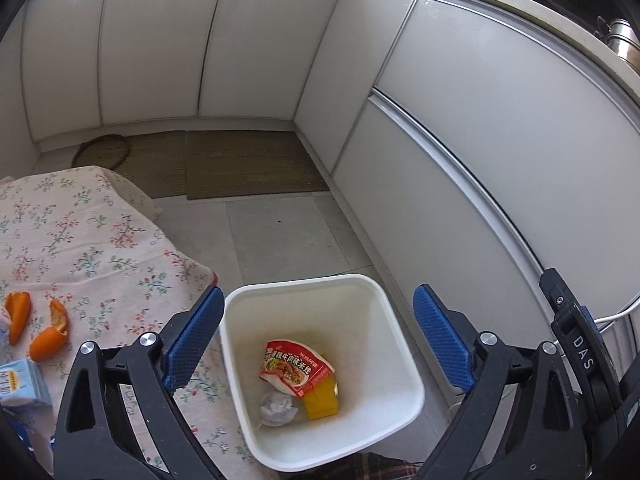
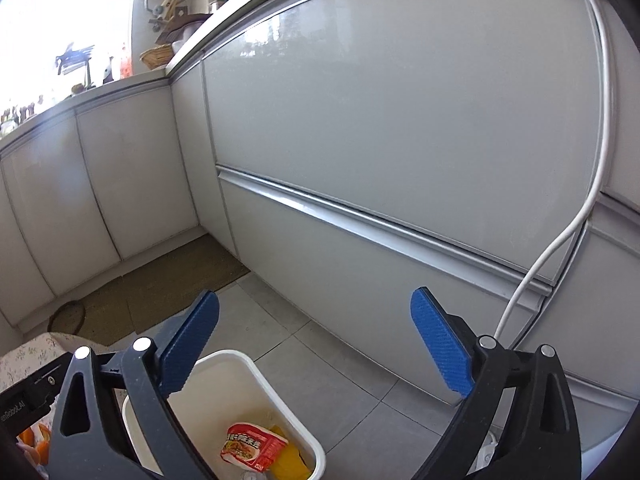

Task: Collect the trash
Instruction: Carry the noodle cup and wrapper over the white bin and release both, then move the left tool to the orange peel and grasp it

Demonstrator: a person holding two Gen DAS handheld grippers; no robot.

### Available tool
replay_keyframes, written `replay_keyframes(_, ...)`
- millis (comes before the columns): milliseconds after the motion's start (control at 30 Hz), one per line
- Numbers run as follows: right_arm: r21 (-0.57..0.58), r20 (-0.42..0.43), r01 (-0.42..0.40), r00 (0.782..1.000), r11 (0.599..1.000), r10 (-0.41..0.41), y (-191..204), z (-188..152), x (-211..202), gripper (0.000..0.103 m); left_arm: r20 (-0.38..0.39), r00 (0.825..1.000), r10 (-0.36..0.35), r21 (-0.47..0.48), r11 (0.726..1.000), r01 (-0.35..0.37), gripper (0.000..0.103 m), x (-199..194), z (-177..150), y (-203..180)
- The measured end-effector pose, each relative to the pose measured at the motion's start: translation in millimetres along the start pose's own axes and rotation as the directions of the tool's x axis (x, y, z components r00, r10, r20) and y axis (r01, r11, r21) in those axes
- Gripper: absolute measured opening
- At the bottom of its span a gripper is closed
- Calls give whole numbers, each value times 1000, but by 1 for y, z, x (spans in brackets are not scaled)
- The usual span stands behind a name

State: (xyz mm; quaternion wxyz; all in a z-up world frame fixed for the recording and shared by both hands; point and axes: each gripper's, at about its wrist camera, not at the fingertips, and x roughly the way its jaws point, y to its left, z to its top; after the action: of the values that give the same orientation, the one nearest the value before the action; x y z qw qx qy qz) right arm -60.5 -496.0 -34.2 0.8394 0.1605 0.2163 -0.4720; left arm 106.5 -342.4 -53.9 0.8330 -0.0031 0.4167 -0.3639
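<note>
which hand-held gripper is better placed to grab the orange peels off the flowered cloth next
Left. The left hand-held gripper is open and empty, and the orange peels lie on the flowered cloth just beside it. The right hand-held gripper, also open, faces the cabinets beyond the white bin.

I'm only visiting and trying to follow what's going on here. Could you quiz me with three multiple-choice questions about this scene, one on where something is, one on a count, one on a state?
1. Where is the red noodle packet?
A. On the flowered cloth
B. Inside the white bin
C. On the floor mat

2. How many orange peel pieces lie on the flowered cloth?
A. Two
B. Five
C. None

3. How do the left gripper jaws stand?
A. Clamped on the packet
B. Wide open, nothing between them
C. Shut tight, empty

Answers:
1 B: the packet lies at the bin's bottom, on a yellow wrapper.
2 A: two curled peels show beside the carton.
3 B: the blue pads are far apart above the bin.
</note>
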Motion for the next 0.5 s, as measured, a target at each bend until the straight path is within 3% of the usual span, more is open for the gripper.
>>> replay_keyframes(500,-227,-40,-134,991,965,128,96,-32,-15,95,13,981,193,-98,977,-191,96,-33,-16,80)
